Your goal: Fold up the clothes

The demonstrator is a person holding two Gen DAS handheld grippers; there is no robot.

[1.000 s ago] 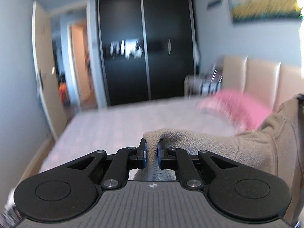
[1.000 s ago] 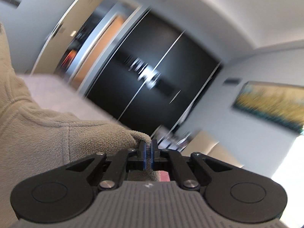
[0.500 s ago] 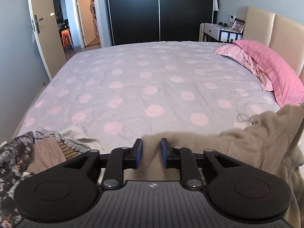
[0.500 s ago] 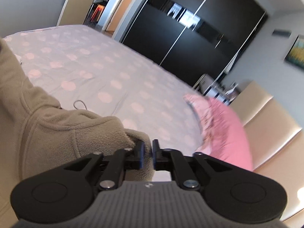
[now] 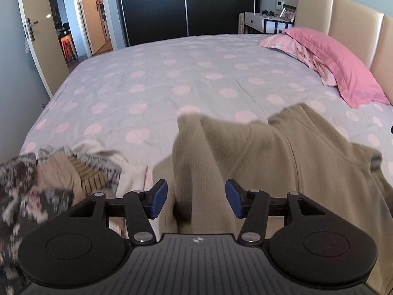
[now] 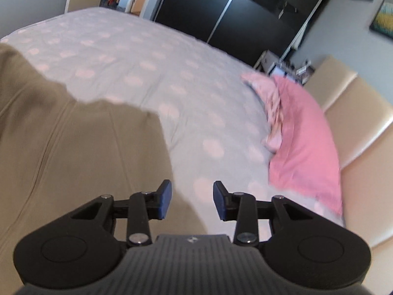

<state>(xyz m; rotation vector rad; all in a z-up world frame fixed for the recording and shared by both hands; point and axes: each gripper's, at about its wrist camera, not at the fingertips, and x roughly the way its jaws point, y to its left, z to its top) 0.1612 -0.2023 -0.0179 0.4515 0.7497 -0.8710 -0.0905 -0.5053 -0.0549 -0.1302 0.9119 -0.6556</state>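
A beige fleece top lies spread on the near part of the bed, its zip seam running down the middle. My left gripper hangs over its left side; the jaws are opening, a fold of fleece lies between the blue pads without being pressed. In the right wrist view the same fleece top fills the left half. My right gripper is over its right edge, jaws opening, with only a strip of fabric and bedsheet between the pads.
A heap of other clothes lies at the bed's near left corner. Pink pillows rest against the beige headboard on the right. A black wardrobe, a bedside table and an open door stand beyond the bed.
Both grippers came down from pointing across the room to over the bed, and both let go of the fleece top, which now lies on the sheet.
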